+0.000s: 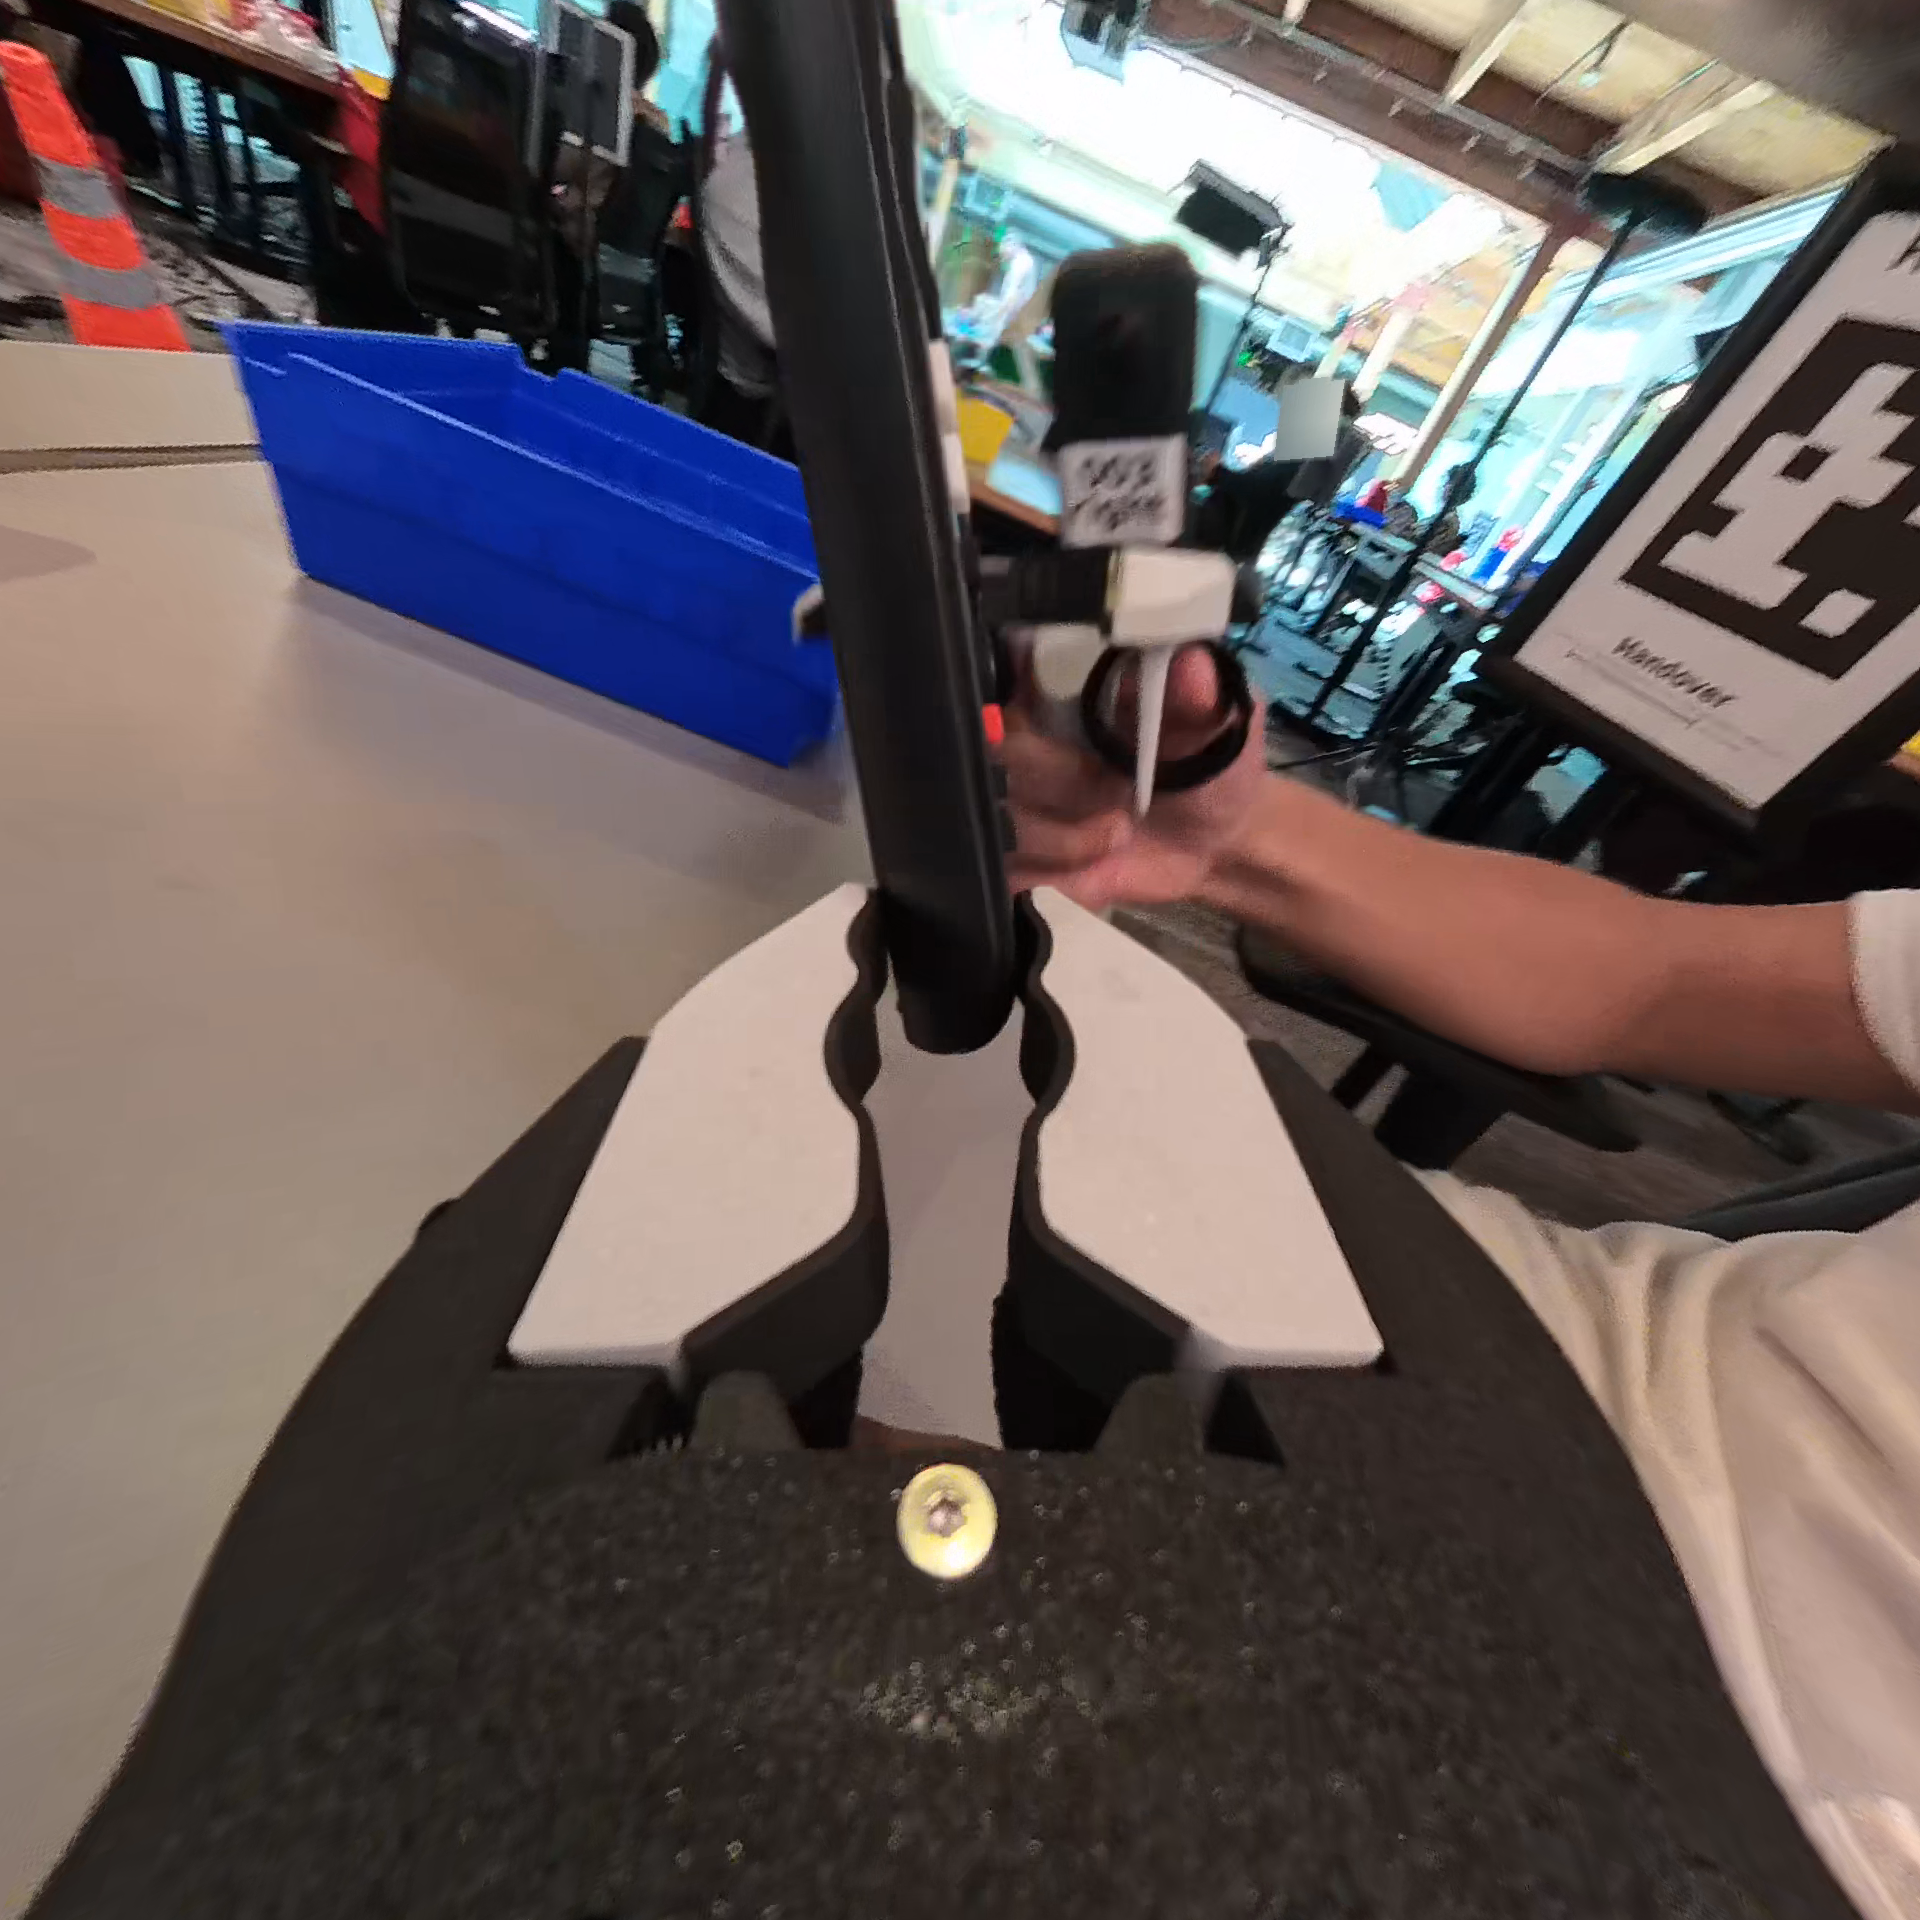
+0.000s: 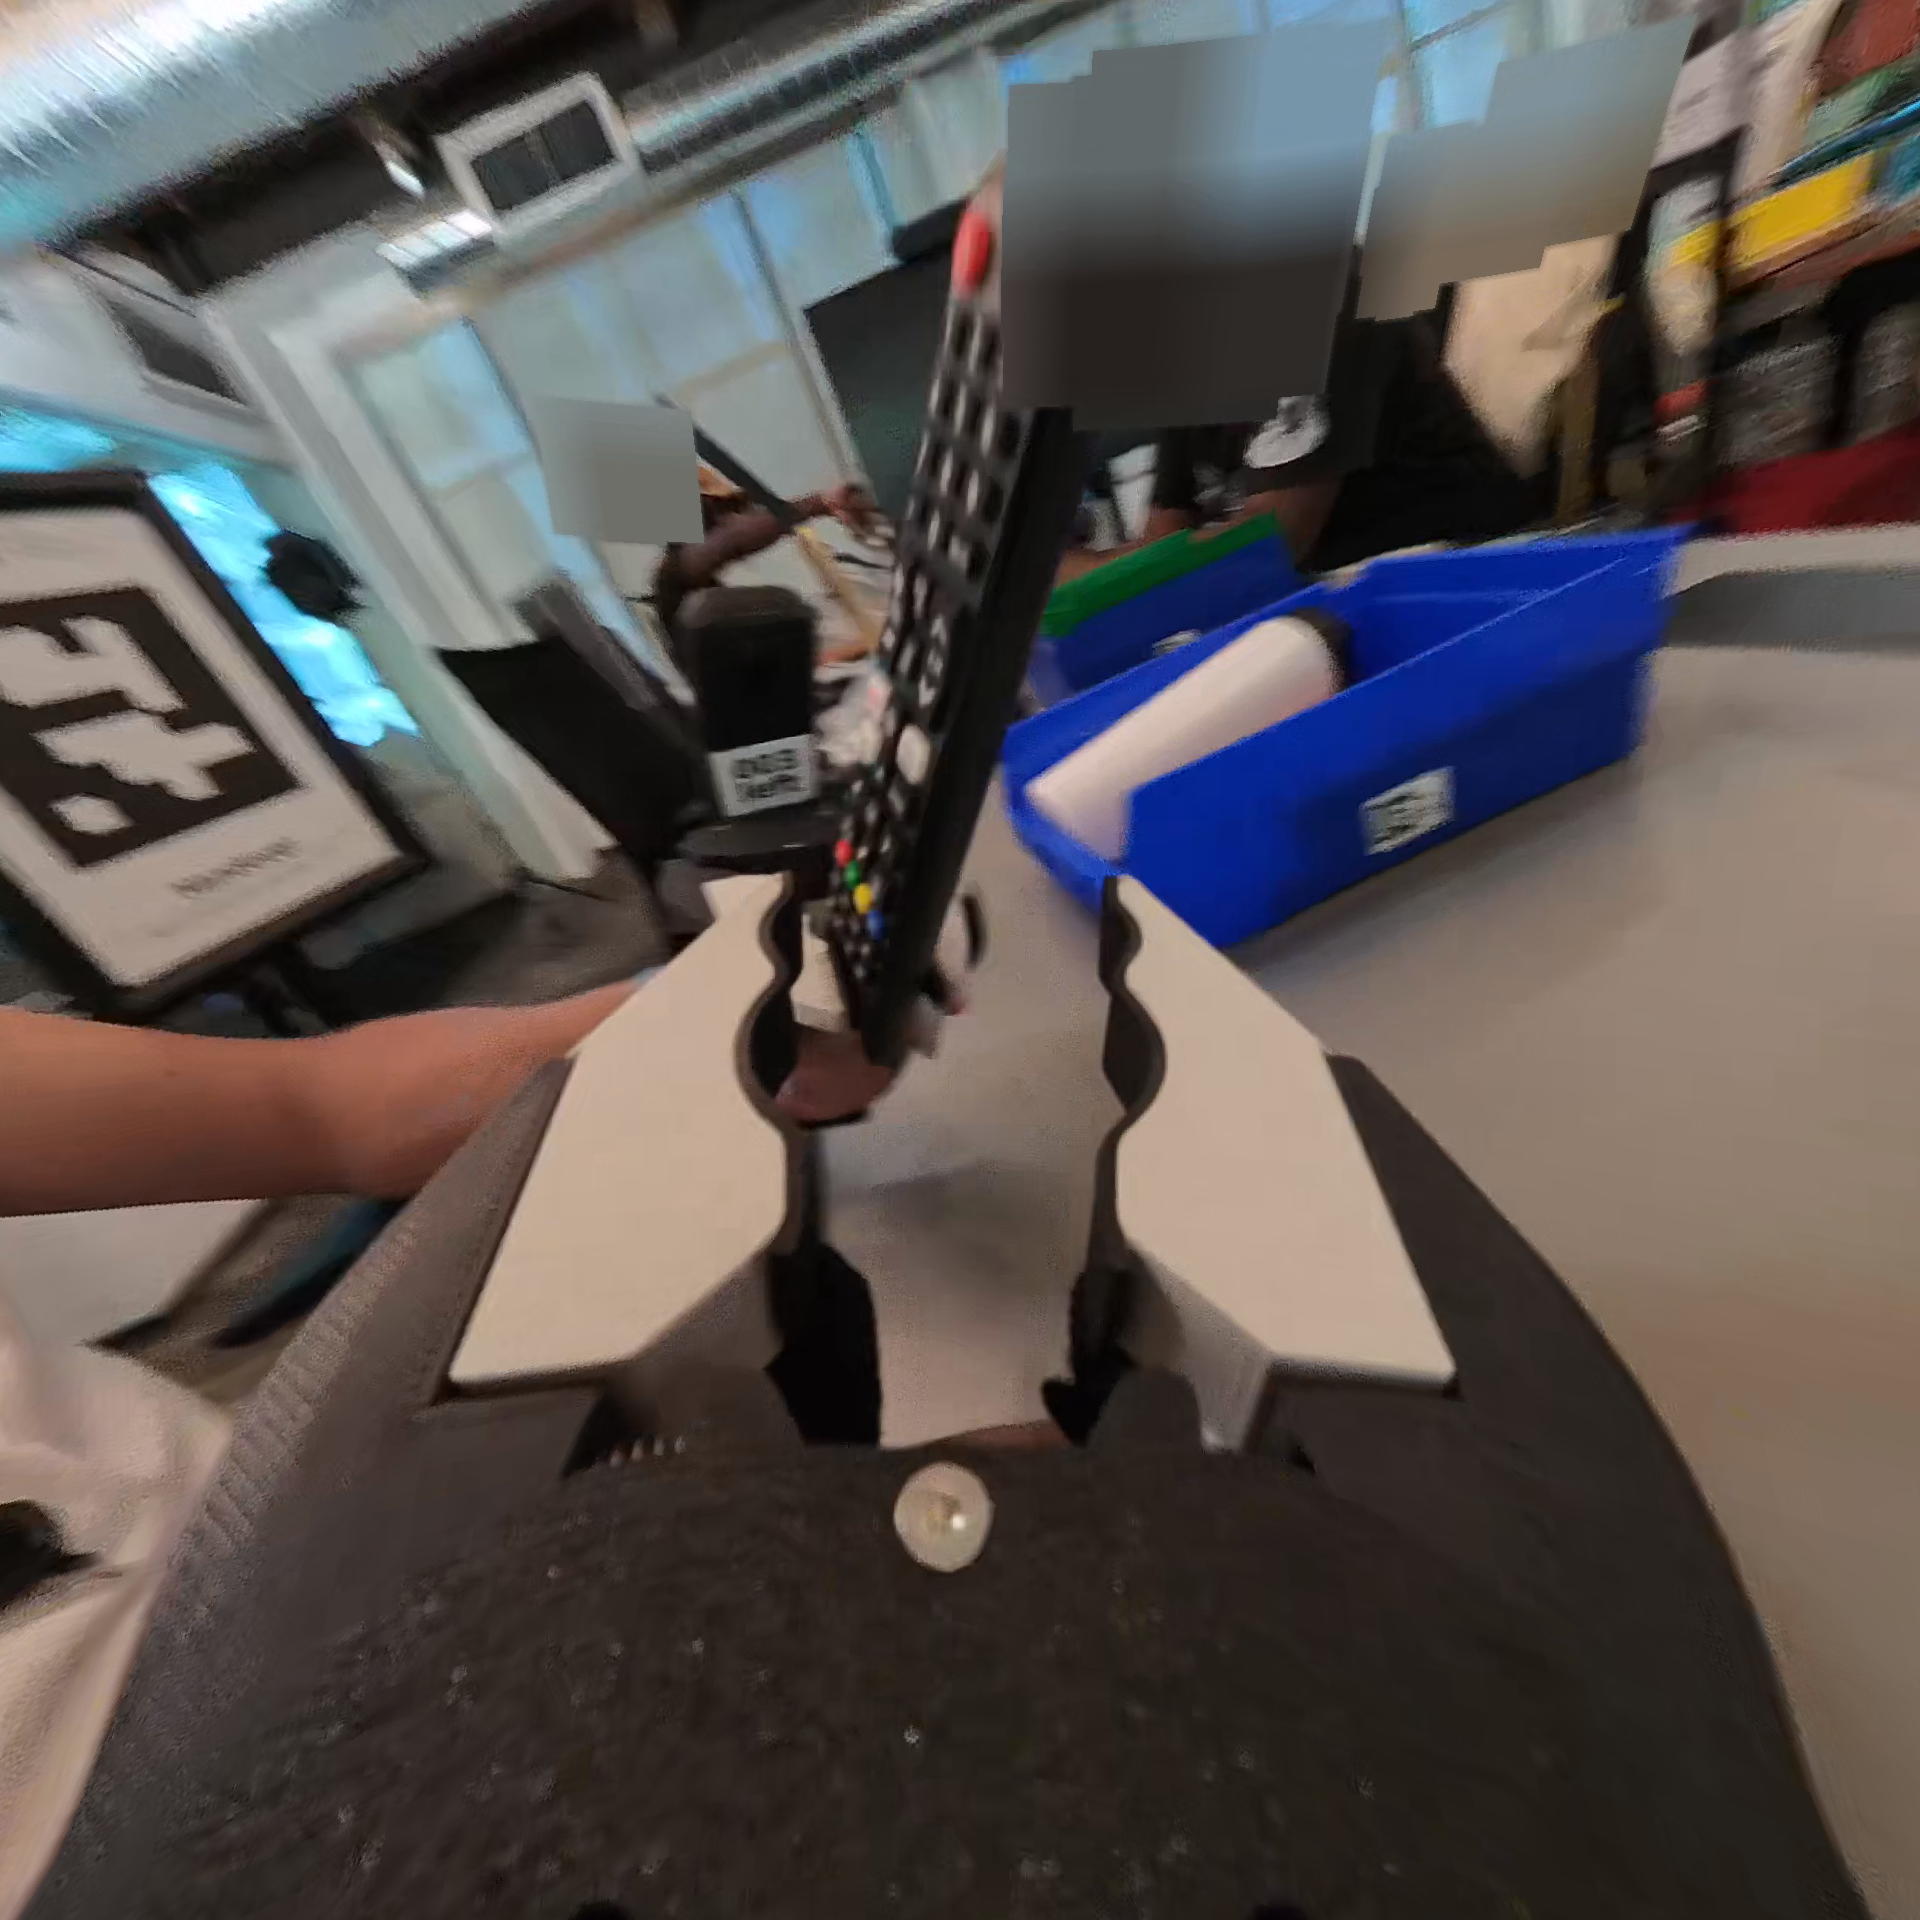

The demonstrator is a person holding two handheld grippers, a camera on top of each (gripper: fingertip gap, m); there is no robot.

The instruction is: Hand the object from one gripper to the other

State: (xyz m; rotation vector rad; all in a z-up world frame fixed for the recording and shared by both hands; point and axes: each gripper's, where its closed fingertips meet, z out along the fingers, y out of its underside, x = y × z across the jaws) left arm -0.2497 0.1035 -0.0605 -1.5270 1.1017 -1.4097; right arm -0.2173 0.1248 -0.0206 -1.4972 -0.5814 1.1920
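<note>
Black and long, a remote control [image 1: 883, 540] stands nearly upright above the pale grey worktop [image 1: 312, 935], its lower end pinched between the white fingers of the left hand-held gripper [image 1: 948, 935], which is closed on it. From the right wrist view the same remote control [image 2: 940, 665] leans slightly, button face showing, with a red button at the top and small coloured buttons near the bottom. The right hand-held gripper [image 2: 940, 914] has its jaws spread wide; the remote's lower part shows in the gap between them, though whether either finger touches it cannot be told.

A bare forearm [image 1: 1507, 956] reaches in from the right of the left wrist view, its hand [image 1: 1122, 821] wrapped around the right device's handle, a finger through a black ring. In the right wrist view another forearm [image 2: 260, 1101] stretches in from the left toward the left device. White sleeves show at both frame edges.

On the worktop lies a blue plastic bin [image 2: 1351, 748], well apart from the grippers, with a white cylinder [image 2: 1184, 727] lying in one compartment. A framed board with a black-and-white marker [image 1: 1766, 499] stands past the worktop's edge. An orange traffic cone [image 1: 88, 208], dark chairs and cluttered tables fill the blurred workshop behind.
</note>
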